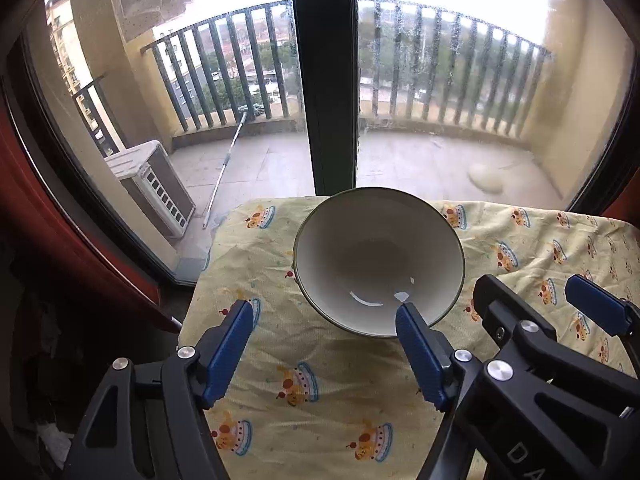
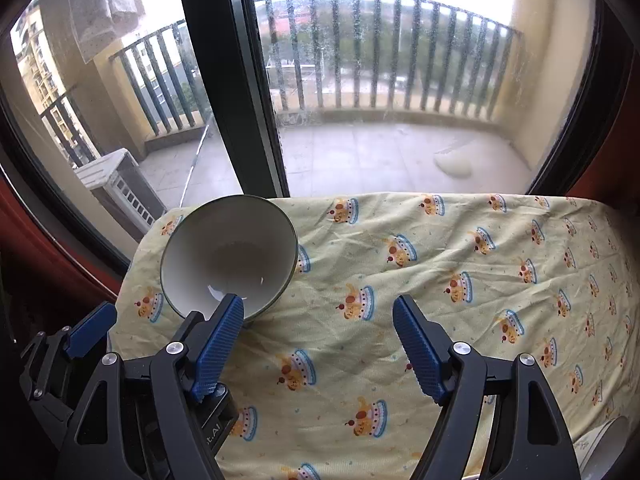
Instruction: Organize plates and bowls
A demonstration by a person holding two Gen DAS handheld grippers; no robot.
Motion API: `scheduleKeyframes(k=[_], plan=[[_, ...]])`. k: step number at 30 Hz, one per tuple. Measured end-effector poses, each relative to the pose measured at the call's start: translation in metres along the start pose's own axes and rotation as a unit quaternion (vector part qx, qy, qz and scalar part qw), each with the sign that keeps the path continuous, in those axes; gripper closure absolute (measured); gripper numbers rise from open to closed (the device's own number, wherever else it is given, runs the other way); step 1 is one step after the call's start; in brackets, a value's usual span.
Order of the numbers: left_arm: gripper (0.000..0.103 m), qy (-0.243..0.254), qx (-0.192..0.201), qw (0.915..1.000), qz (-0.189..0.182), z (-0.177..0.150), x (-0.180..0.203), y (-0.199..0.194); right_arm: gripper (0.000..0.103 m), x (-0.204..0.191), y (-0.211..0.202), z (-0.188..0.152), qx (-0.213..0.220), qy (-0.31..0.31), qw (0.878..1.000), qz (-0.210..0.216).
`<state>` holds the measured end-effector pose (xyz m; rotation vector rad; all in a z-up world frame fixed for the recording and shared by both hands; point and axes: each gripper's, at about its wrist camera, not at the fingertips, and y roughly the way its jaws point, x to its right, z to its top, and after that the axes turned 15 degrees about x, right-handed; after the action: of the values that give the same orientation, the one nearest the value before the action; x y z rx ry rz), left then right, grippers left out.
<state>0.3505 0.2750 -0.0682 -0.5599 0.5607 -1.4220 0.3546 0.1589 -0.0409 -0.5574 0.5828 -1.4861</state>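
A yellow tablecloth [image 2: 440, 248] printed with cartoon cakes covered a table set against a balcony window [image 1: 440, 80]. A white bowl [image 1: 376, 256] with a green rim stood upright near the cloth's far left corner. The left gripper [image 1: 324, 344] and the right gripper [image 2: 318, 340] hung side by side above the cloth, jaws spread, grasping nothing.

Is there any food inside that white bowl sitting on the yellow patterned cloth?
No. The white ceramic bowl with the dark rim shows only a bare glossy inside, with nothing in it.
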Motion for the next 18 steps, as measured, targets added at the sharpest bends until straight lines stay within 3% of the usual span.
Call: scheduleKeyframes(k=[9,17,18], plan=[[0.041,-0.020,-0.014,0.9997,0.007,0.008,-0.011,0.050,0.029,-0.014,0.051,0.016,0.004,-0.002,1.000,-0.017],[0.061,-0.022,-0.023,0.9995,0.009,0.009,-0.011,0.076,0.053,-0.016,0.082,0.014,-0.008,0.011,1.000,-0.025],[0.068,-0.023,-0.024,0.9994,0.008,0.010,-0.010,0.077,0.058,-0.016,0.084,0.014,-0.009,0.012,1.000,-0.026]])
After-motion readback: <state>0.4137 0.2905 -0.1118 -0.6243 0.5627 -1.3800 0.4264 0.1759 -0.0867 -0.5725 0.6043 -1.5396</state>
